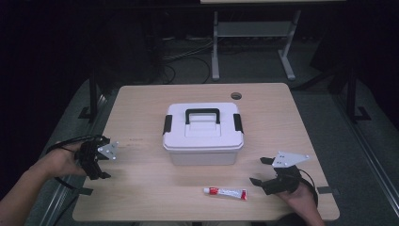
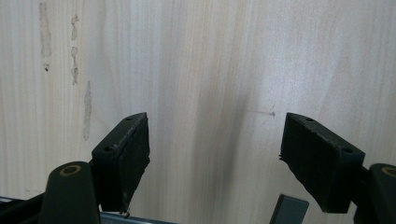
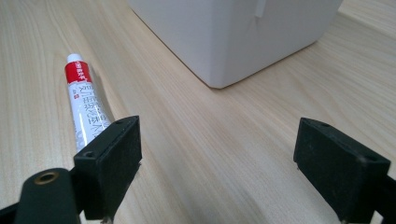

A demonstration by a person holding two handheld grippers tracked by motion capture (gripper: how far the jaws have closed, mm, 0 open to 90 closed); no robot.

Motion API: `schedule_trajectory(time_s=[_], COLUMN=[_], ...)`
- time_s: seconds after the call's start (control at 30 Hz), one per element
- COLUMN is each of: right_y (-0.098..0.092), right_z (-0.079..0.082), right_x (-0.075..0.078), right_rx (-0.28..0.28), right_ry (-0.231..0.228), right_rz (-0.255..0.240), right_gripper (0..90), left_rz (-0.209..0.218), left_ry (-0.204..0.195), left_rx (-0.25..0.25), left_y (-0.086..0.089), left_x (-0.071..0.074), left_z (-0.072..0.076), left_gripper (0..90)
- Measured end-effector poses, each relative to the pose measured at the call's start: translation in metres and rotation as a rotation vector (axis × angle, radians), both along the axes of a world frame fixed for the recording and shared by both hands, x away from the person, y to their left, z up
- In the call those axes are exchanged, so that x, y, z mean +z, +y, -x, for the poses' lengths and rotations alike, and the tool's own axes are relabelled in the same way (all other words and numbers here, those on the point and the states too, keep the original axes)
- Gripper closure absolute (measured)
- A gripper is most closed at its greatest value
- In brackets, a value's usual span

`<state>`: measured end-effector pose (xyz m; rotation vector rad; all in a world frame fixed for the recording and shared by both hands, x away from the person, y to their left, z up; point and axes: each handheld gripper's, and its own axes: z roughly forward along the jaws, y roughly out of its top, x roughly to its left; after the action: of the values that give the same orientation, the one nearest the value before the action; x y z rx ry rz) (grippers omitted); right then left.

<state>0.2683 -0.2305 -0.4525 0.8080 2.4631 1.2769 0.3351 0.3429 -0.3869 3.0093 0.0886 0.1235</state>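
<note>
Lying low in the frame's middle, just in front of the closed white box (image 1: pixel 203 134), the small tube (image 1: pixel 225 192) looks light, soft and probably slippery, best pinched mid-body, while the left gripper (image 1: pixel 98 159) and right gripper (image 1: pixel 263 171) both gape, holding nothing.

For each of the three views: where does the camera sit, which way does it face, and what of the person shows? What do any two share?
High view: above the person's side, looking forward and down at the table, white box, tube; both forearms, left gripper, right gripper.
Left gripper view: on the left gripper, facing bare tabletop; open fingers.
Right gripper view: low on the right gripper, facing tube and box; open fingers.
Shared: high and right gripper views both show tube and box.
</note>
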Motion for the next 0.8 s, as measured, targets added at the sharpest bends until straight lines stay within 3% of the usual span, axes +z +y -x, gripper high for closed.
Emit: schedule_trajectory(time_s=[0.27, 0.4, 0.8], right_y=[0.001, 0.001, 0.003], right_z=[0.0, 0.001, -0.001], right_x=[0.001, 0.001, 0.0], right_rx=[0.0, 0.004, 0.018], right_ry=[0.001, 0.002, 0.006], right_rz=[0.001, 0.013, 0.034], right_gripper=[14.9, 14.8, 14.8], left_rz=[0.003, 0.017, 0.03], left_ry=[0.009, -0.009, -0.016], left_rx=[-0.011, -0.022, -0.075], left_y=[-0.007, -0.014, -0.043], left_x=[0.011, 0.022, 0.05], left_z=[-0.005, -0.007, -0.022], left_gripper=[22.9, 22.6, 22.7])
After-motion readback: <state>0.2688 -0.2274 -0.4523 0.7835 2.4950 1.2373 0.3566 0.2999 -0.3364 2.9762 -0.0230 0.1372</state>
